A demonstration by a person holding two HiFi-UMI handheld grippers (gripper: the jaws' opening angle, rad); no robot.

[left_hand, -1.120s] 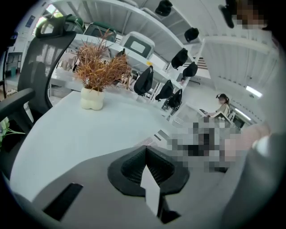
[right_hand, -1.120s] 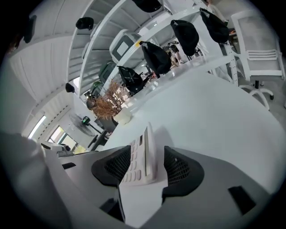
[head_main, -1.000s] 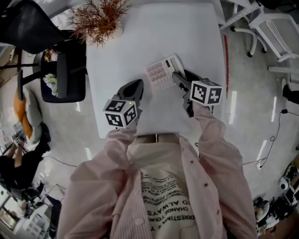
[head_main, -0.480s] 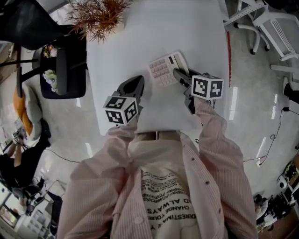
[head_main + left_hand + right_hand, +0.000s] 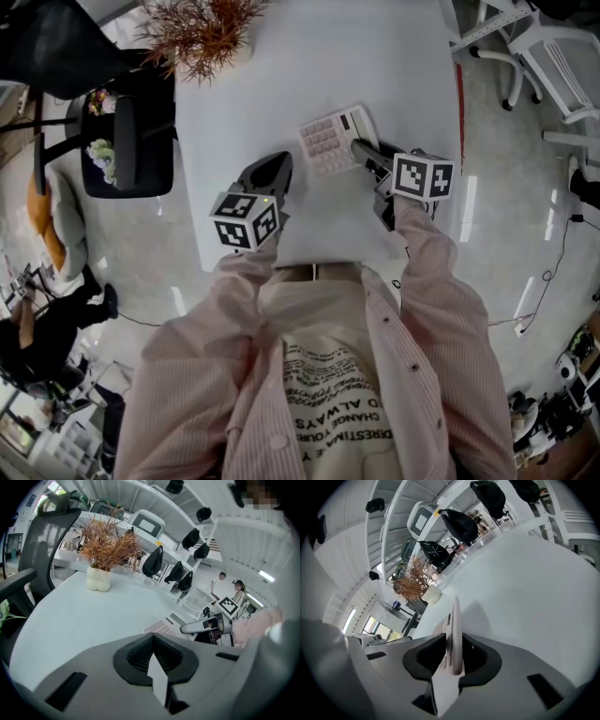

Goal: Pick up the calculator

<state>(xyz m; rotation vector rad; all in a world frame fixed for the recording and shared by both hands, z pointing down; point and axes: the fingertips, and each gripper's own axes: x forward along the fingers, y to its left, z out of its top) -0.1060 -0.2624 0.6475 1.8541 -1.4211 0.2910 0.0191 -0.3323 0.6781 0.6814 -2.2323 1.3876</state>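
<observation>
1. Calculator (image 5: 335, 141) – pale, w/ pinkish keys; on white table (image 5: 309, 56), right of centre, head view. Near-right corner sits in the right claw. Seen edge-on in right gripper view (image 5: 453, 634). Can't tell if it's clear of the tabletop.
2. Right gripper (image 5: 361, 150) – comes at the calc. from its 4 o'clock. Jaws have just been closing and are clamped on the calc., one pad on each face (image 5: 452, 653).
3. Left gripper (image 5: 277, 167) – at 8 o'clock of the calc., apart from it, over bare table. Jaws together, nothing betw. them (image 5: 153, 641).
4. Dried plant (image 5: 202, 33) – reddish-brown, in white lumpy pot (image 5: 98, 579); at table's far-left corner, approx. 11 o'clock of the calc., well apart.
5. Black office chair (image 5: 131, 141) – off table's left edge, 9 o'clock of the calc.
</observation>
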